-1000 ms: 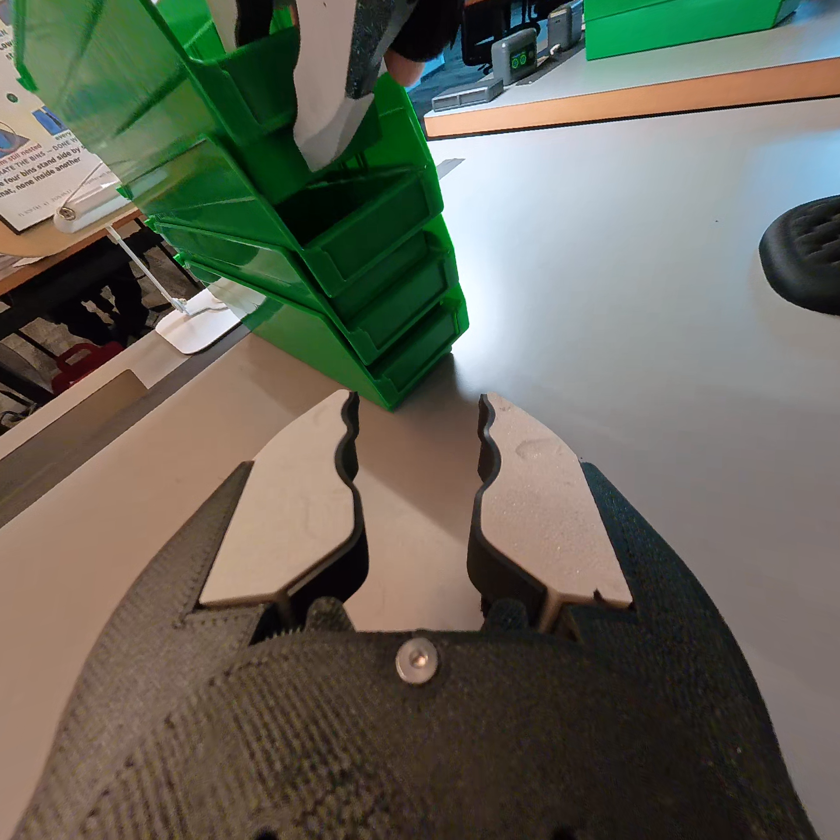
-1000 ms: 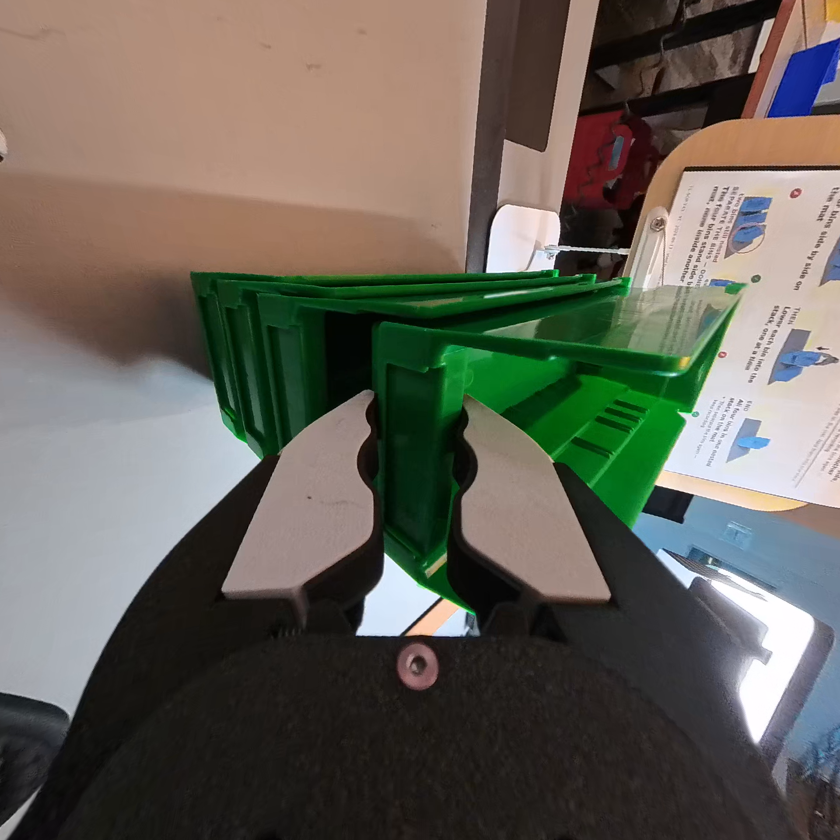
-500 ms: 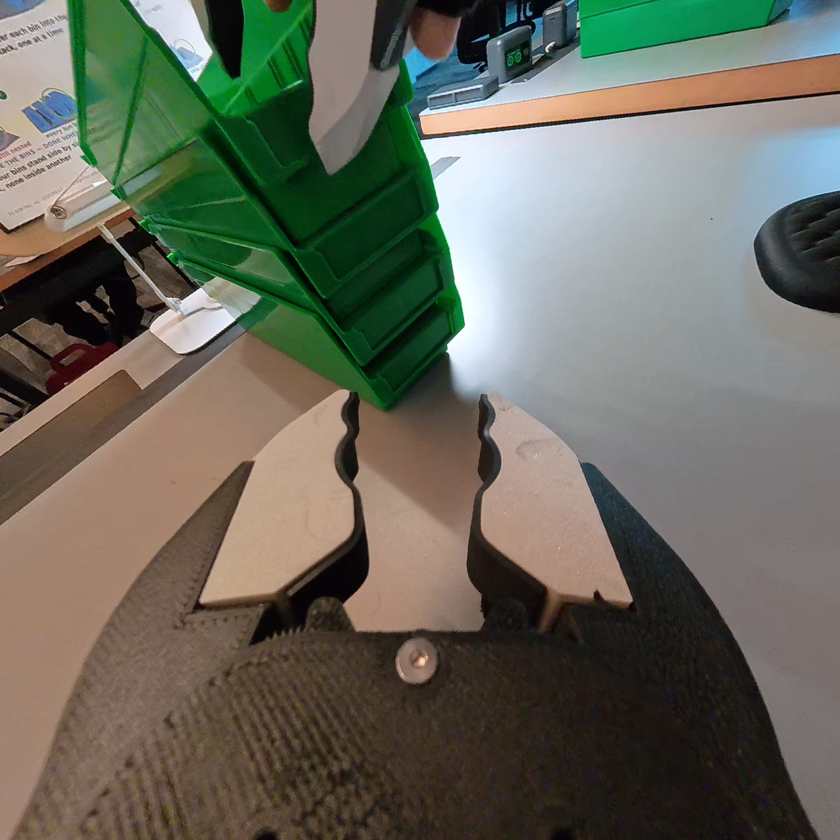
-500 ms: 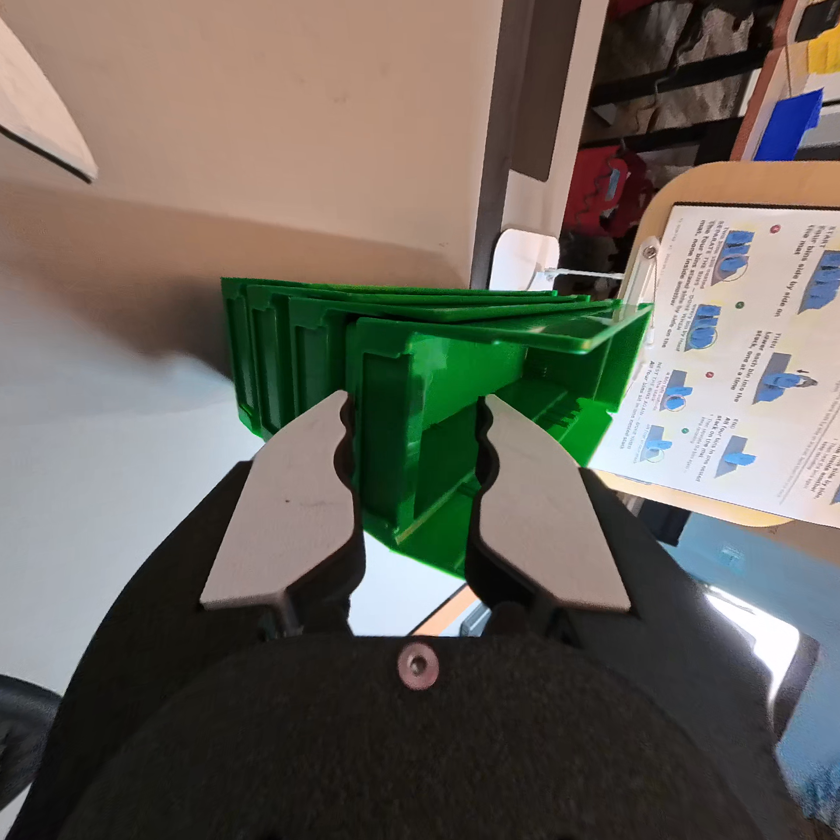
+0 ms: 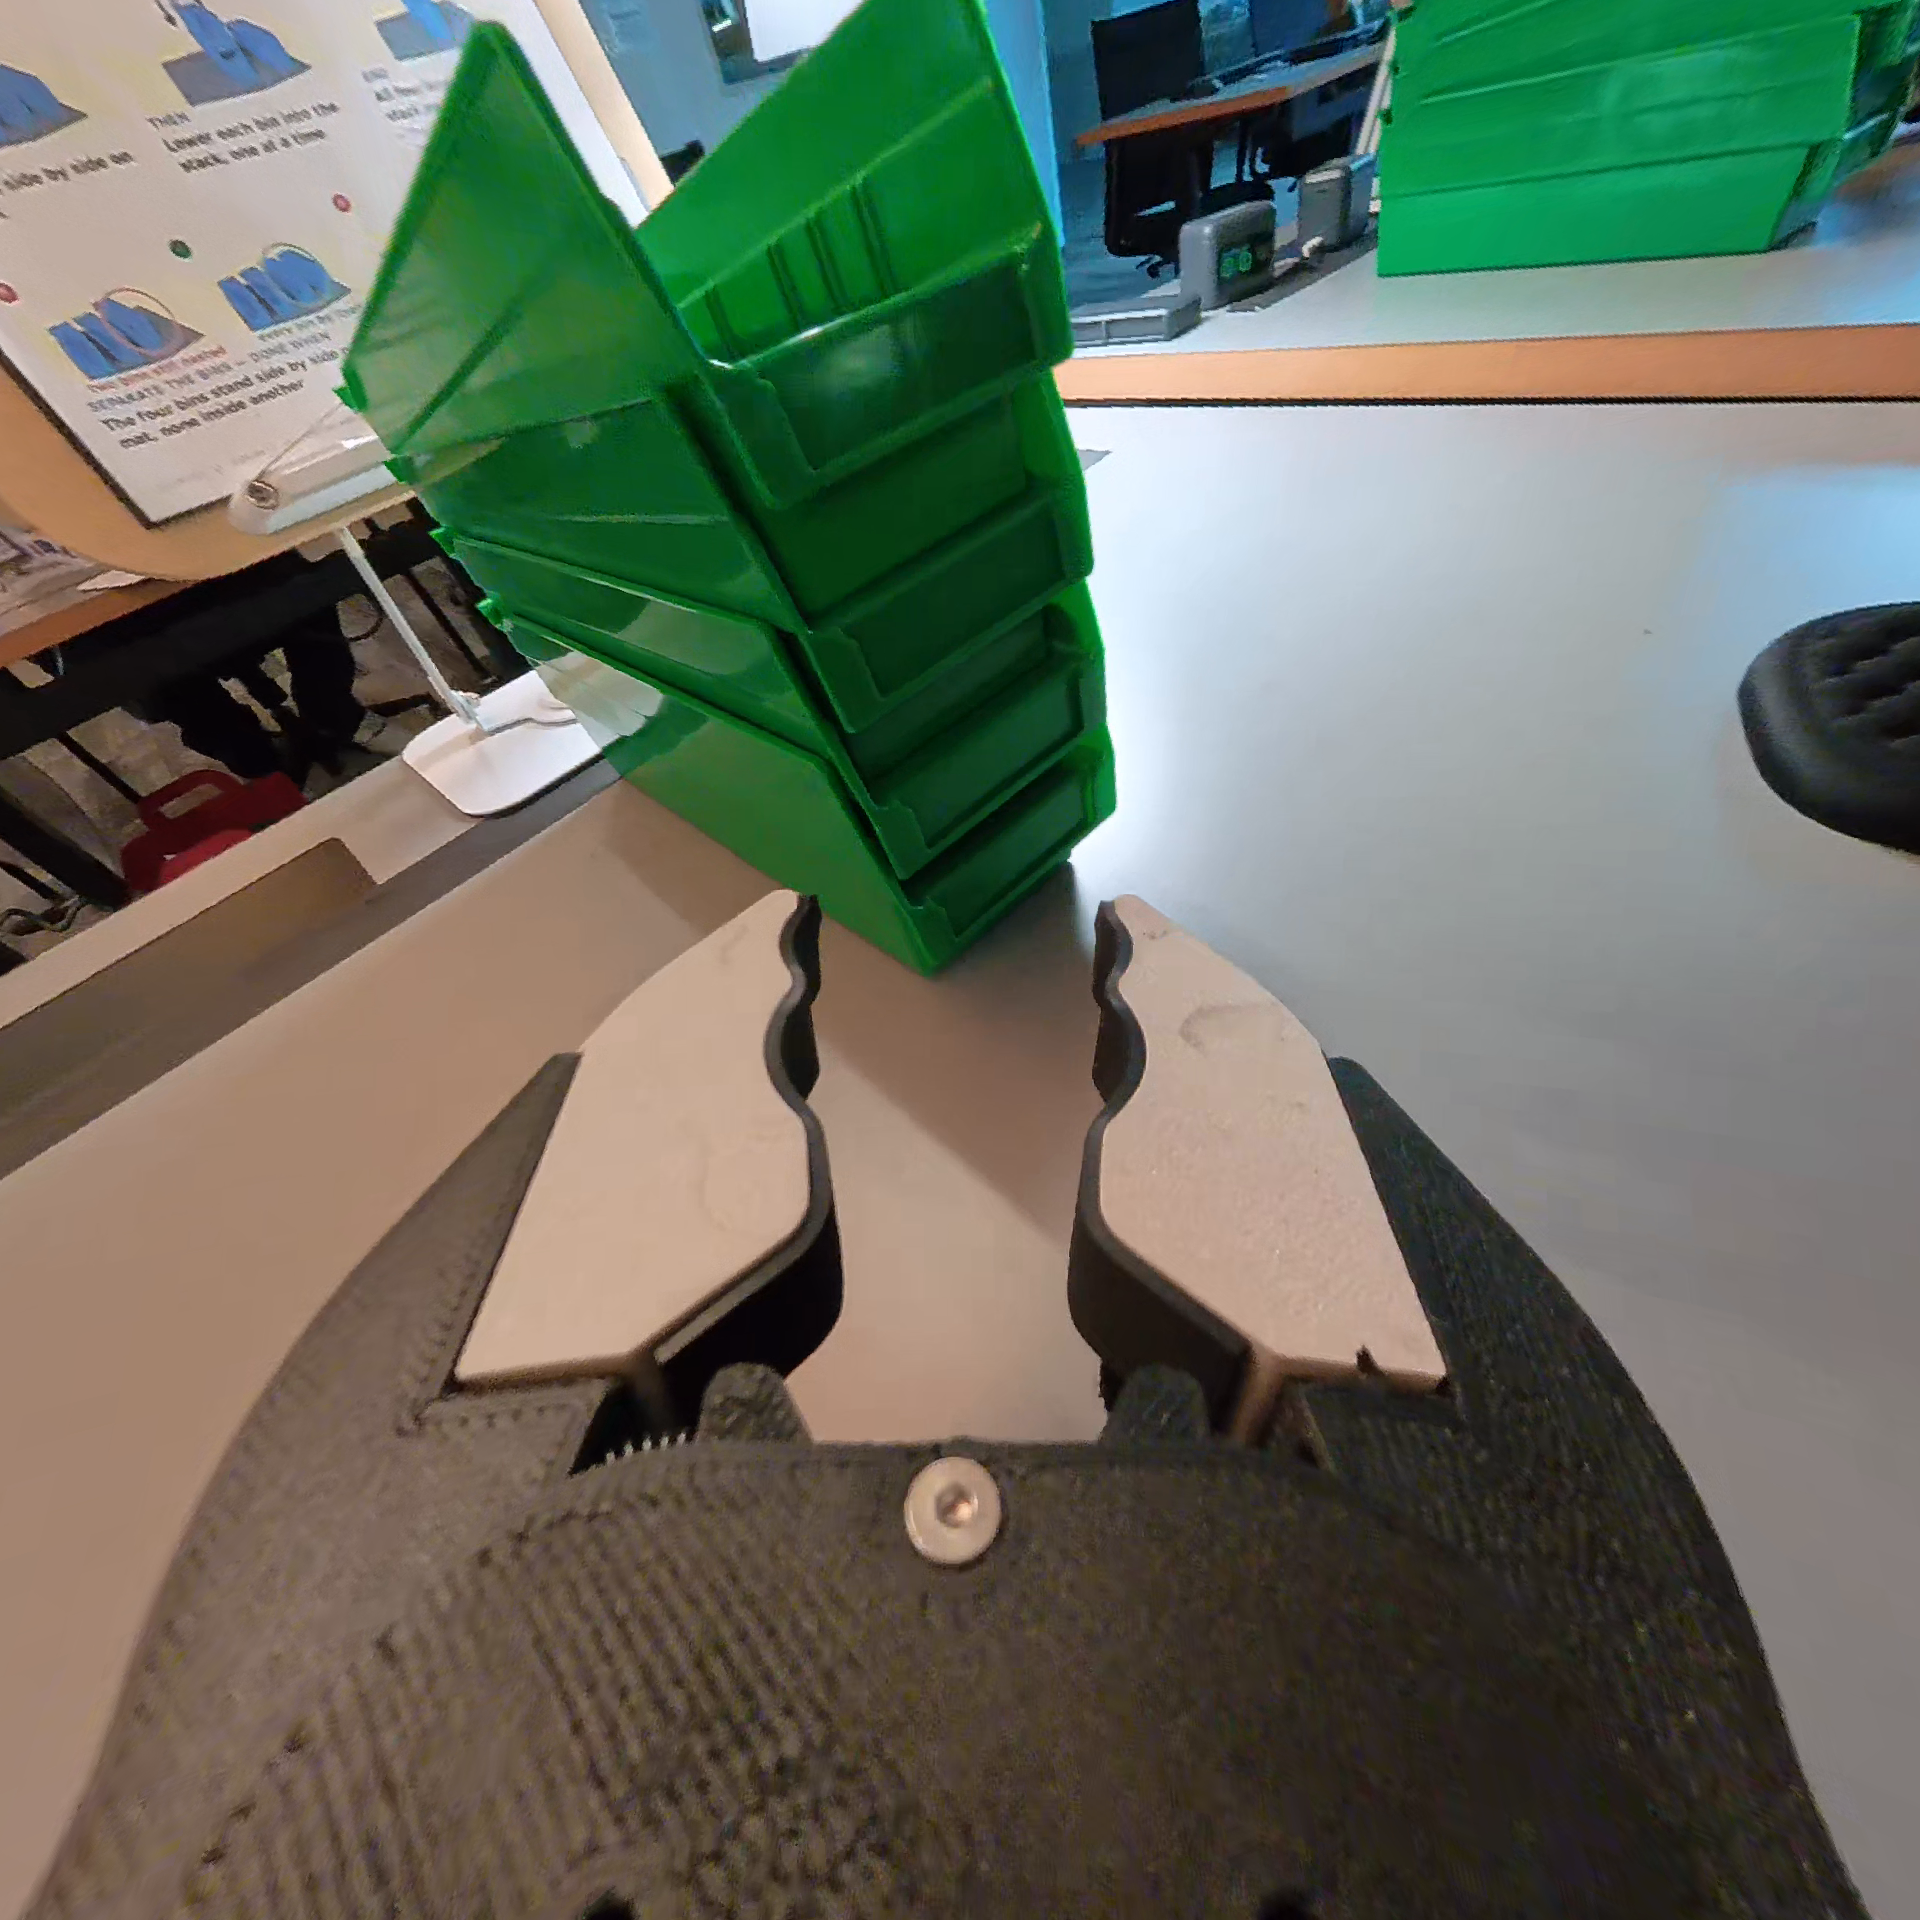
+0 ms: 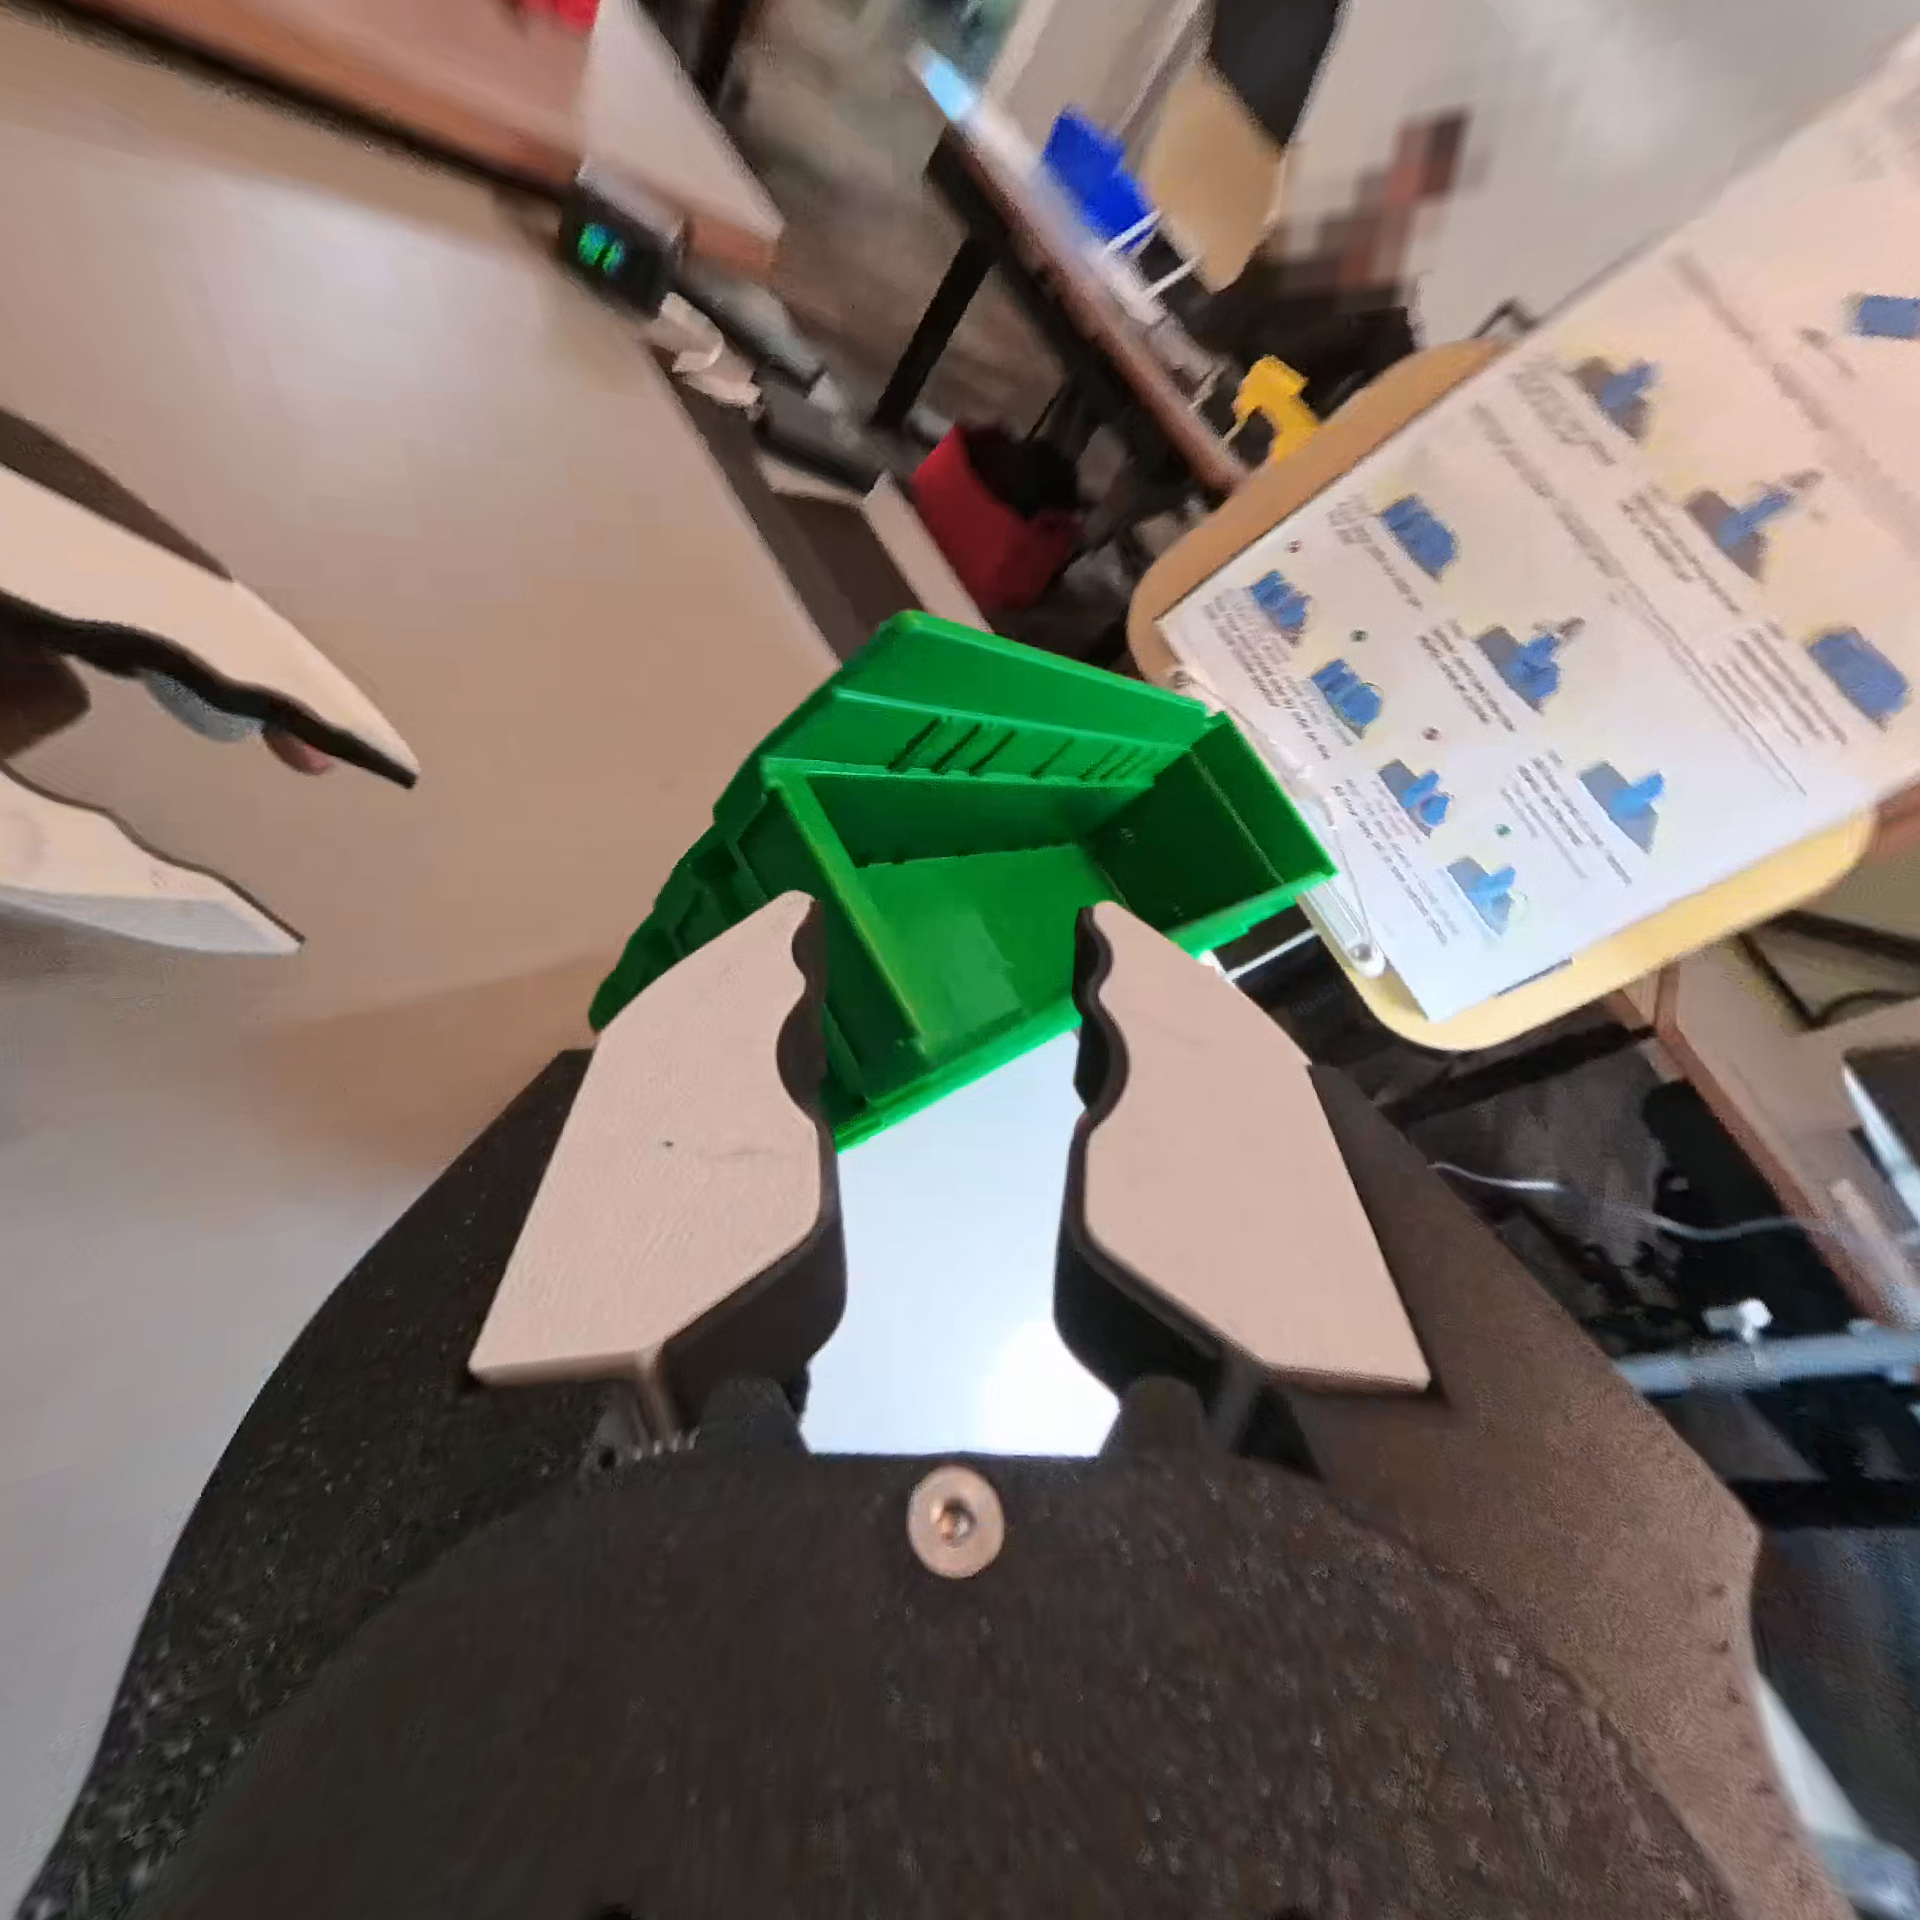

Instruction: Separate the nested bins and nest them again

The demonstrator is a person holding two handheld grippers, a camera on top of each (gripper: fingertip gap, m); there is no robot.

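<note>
Four green plastic bins (image 5: 831, 582) sit nested in one stack on the grey table (image 5: 1455, 831), near its far edge. Each has a shallow recessed slot across its front lip, and the lips step upward one above another. The top bin (image 5: 862, 301) is seated less deeply than the rest and tilted back, its side wall standing clear above the others. From above, the top bin (image 6: 966, 914) shows an empty interior with a ribbed wall.

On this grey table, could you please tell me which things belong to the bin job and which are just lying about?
Job:
- nested green bins
- left gripper, open
- right gripper, open

Lying about:
- instruction sheet
- black pad
- second green bin stack
</note>
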